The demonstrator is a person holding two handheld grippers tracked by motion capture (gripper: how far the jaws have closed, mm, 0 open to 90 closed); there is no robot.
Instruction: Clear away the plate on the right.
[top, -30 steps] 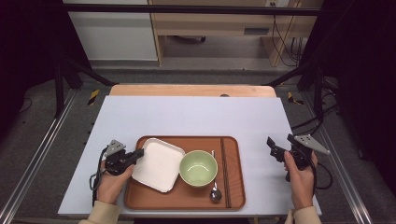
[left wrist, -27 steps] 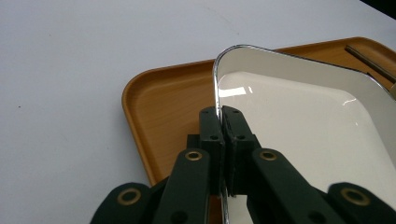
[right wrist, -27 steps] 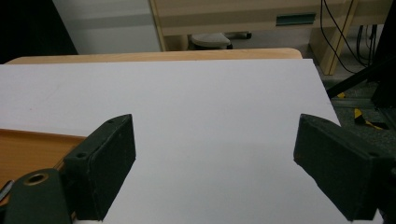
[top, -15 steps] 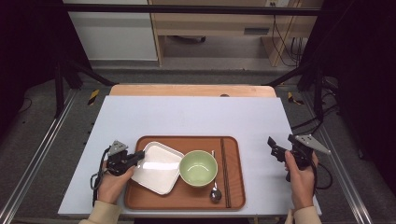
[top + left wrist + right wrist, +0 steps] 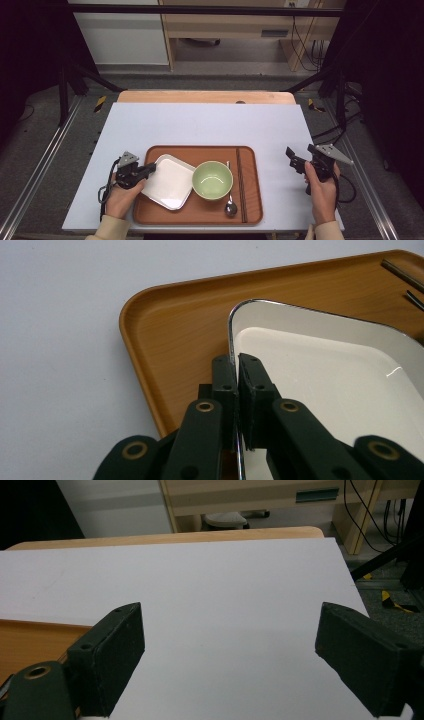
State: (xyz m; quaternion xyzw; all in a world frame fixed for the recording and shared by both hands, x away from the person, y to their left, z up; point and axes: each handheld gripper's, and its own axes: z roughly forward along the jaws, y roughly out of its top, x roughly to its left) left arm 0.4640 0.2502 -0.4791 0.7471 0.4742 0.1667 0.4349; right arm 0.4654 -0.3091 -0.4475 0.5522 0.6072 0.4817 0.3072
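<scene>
Plate (image 5: 171,180), white and square with rounded corners, lies at the lower left of the high view, on the left half of a brown tray (image 5: 252,210) and tilted against that tray's left rim. Left tongs (image 5: 150,170) are clamped on the plate's left edge; in the left gripper view the two black jaws stand nearly together with the thin plate rim (image 5: 231,337) pinched between them. Tray wood shows to the left of the rim in that view.

Green bowl (image 5: 212,179) sits on the tray just right of the plate, at lower centre of the high view. Spoon (image 5: 230,205) lies below and right of the bowl. Chopsticks (image 5: 240,182) lie lengthwise along the tray's right side.

Right tongs (image 5: 291,159) are held at the right of the frame, over the bare pale tabletop (image 5: 200,125), apart from the tray. Their jaws stand wide apart with nothing between them.
</scene>
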